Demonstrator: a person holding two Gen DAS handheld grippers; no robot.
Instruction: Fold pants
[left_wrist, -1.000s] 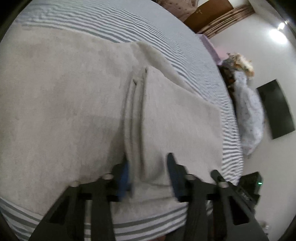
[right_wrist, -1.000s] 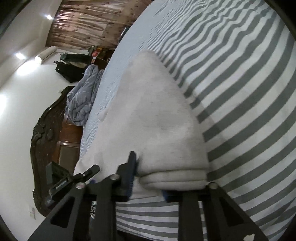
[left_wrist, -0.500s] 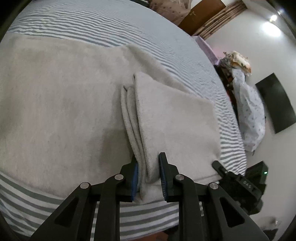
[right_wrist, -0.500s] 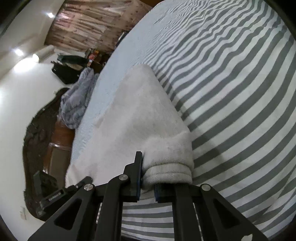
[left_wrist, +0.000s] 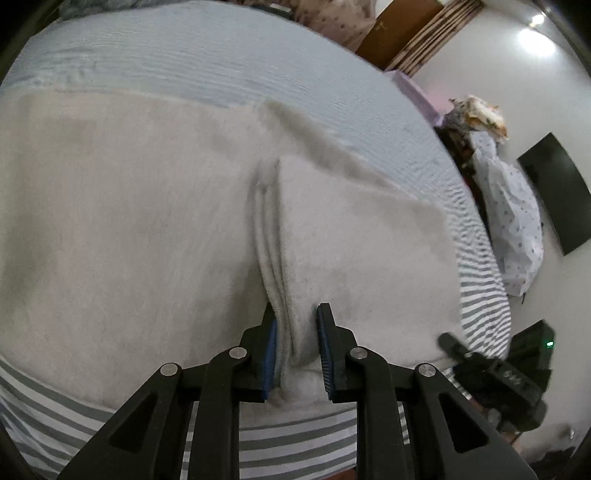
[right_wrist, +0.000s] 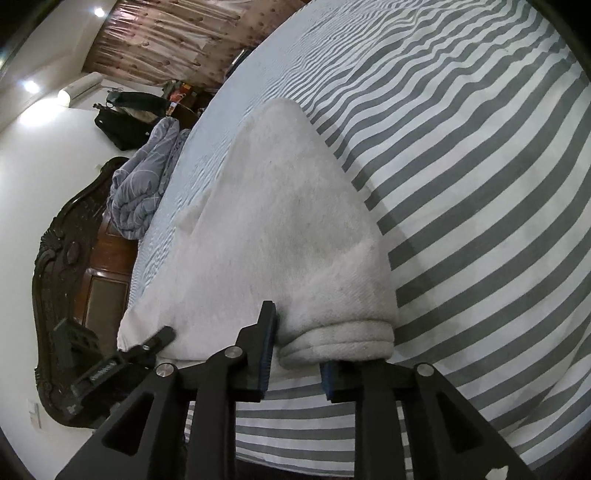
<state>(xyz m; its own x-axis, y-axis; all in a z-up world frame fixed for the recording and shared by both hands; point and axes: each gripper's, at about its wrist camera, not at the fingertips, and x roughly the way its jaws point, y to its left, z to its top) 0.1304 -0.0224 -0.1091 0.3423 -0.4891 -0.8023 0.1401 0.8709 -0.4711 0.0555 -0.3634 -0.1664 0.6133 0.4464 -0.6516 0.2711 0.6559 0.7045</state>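
**Both grippers at the near edge of the pants, the right one letting go**

Half a second ago our right gripper (right_wrist: 295, 347) was pinched tight on the rolled hem of the pants (right_wrist: 280, 229). Its jaws are now opening: the hem bulge sits between them, the left pad close against the cloth, the right pad tucked under the roll, and we cannot tell whether that pad touches it. Our left gripper (left_wrist: 295, 350) has kept its hold since then. Its blue pads are clamped on the stacked fabric edges at the near end of the folded flap, just as before, though a second ago they stood wider, either side of the fold.

The pants lie flat on the striped bed sheet (right_wrist: 480, 206), near the bed's front edge. In the left view the pale cloth (left_wrist: 129, 221) spreads wide to the left, and the folded flap ends just short of the bed's right edge, where the other gripper's body shows. In the right view the sheet is open and bare to the right of the pants, with plenty of room there. To the left the bed ends at a dark carved headboard (right_wrist: 62, 266), with a crumpled blanket (right_wrist: 144, 188) beside it.
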